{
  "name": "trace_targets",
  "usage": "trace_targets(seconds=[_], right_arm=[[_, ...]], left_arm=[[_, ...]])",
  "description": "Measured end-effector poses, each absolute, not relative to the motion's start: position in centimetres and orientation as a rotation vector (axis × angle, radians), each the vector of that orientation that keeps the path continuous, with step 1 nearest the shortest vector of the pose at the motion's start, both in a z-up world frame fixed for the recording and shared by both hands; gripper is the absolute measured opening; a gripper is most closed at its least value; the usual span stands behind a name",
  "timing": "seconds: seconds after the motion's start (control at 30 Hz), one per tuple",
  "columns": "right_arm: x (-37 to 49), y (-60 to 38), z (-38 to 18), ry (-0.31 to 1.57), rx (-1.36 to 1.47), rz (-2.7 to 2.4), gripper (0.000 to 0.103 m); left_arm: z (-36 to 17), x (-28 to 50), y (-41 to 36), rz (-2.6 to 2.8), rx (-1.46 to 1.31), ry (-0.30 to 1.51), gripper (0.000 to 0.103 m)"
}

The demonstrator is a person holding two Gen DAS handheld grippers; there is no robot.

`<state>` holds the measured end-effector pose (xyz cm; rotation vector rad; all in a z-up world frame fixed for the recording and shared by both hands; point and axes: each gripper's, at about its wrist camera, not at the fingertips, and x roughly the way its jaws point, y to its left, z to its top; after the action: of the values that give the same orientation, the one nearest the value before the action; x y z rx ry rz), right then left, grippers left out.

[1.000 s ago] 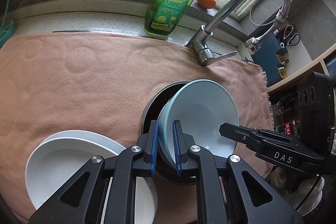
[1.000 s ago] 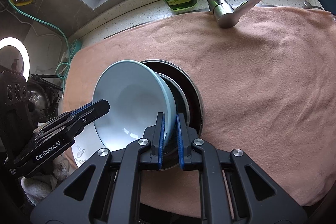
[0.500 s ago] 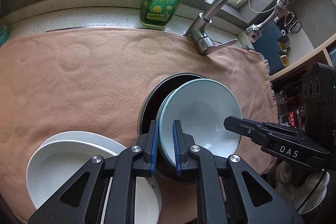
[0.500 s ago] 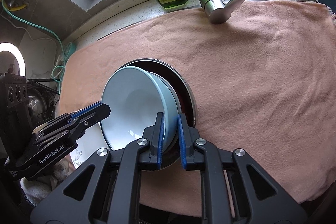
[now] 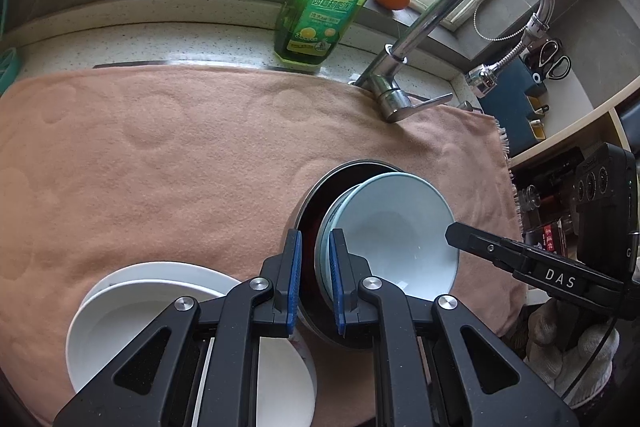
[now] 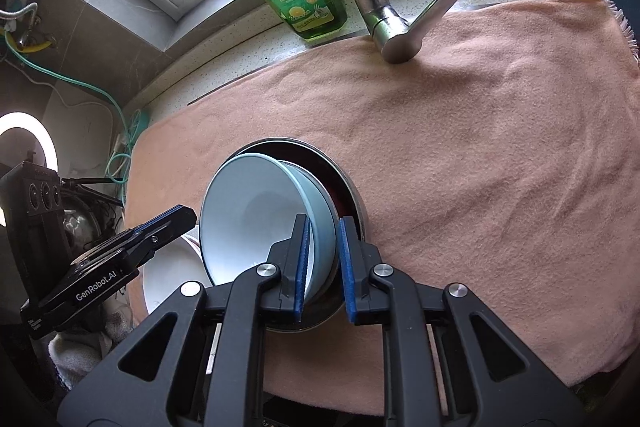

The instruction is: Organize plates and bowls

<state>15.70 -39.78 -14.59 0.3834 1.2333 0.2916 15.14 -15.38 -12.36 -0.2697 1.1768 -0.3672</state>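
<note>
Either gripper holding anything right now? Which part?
Both grip the light blue bowl by its rim: left gripper on one side, right gripper on the opposite side.

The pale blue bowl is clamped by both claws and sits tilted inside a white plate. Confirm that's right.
Not quite: the pale blue bowl sits tilted inside a dark metal bowl, as the right wrist view shows. The white plates lie apart, on the towel. The left claw and right claw do clamp its rim.
</note>
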Motion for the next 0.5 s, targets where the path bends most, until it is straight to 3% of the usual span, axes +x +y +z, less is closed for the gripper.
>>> trace_targets(seconds=[0.1,0.5], right_arm=[[15.9,-39.7,-14.6,1.235,0.387,0.294,0.009],[15.1,-41.3,-14.2,1.183,0.477,0.289,0.010]], left_arm=[[-12.1,15.4,-14.8,-0.361,-0.273,1.171,0.012],[-13.3,15.8,-13.2,-0.382,-0.285,1.197,0.012]])
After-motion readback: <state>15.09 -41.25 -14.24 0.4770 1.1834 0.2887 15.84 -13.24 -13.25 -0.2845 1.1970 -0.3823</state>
